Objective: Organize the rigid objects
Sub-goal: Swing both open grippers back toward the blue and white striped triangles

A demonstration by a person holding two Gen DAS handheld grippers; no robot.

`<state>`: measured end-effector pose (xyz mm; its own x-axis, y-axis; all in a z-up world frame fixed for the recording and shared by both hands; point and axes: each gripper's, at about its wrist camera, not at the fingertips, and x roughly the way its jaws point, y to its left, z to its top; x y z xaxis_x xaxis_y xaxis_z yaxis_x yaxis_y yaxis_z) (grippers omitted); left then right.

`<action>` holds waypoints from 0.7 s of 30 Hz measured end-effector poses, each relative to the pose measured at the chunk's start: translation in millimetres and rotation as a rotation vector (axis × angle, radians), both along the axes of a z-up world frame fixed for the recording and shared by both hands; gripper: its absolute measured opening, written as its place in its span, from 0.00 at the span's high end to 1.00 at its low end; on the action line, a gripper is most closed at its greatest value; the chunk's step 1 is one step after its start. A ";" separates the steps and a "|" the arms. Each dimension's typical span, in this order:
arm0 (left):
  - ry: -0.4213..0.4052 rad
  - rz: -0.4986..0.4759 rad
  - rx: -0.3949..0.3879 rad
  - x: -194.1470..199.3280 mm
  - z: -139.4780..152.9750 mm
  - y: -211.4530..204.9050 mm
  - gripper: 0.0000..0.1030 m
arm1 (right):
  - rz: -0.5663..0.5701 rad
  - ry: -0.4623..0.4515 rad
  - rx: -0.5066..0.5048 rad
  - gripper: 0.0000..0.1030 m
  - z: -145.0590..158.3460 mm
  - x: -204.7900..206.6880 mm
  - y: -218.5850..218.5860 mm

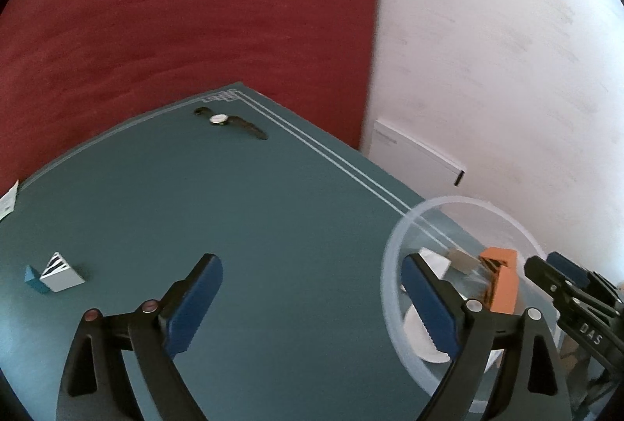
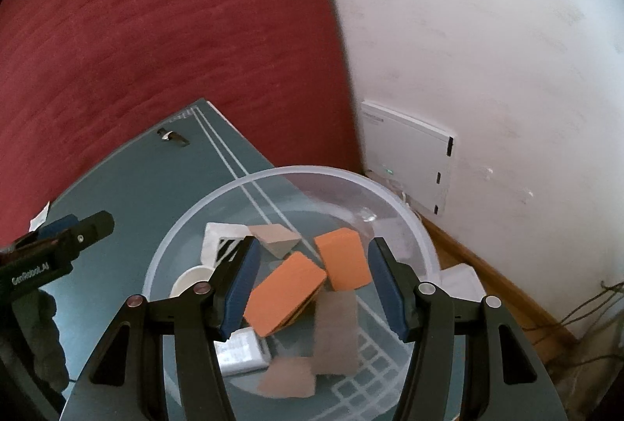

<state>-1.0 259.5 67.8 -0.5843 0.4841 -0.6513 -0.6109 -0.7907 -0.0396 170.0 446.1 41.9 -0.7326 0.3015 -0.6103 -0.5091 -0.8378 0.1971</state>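
Clear bowl (image 2: 413,226) of blocks under right gripper (image 2: 312,288), left gripper (image 1: 312,304) beside; fingers apart, empty.

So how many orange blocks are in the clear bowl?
2: one orange block near the bowl's centre, another just right of it, touching. More could hide beneath the pile.

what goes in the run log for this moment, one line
left gripper: open, empty | right gripper: over bowl, orange block between jaws | watch, boxes left on table
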 end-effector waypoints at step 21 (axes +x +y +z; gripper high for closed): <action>0.042 0.279 0.031 -38.6 12.8 -100.9 0.03 | 0.189 0.052 0.007 0.43 14.7 -45.4 -81.4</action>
<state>-39.6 158.5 80.6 -0.7237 0.3198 -0.6115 -0.3713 -0.9274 -0.0456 124.6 364.7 56.6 -0.8071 0.1598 -0.5684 -0.3322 -0.9188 0.2134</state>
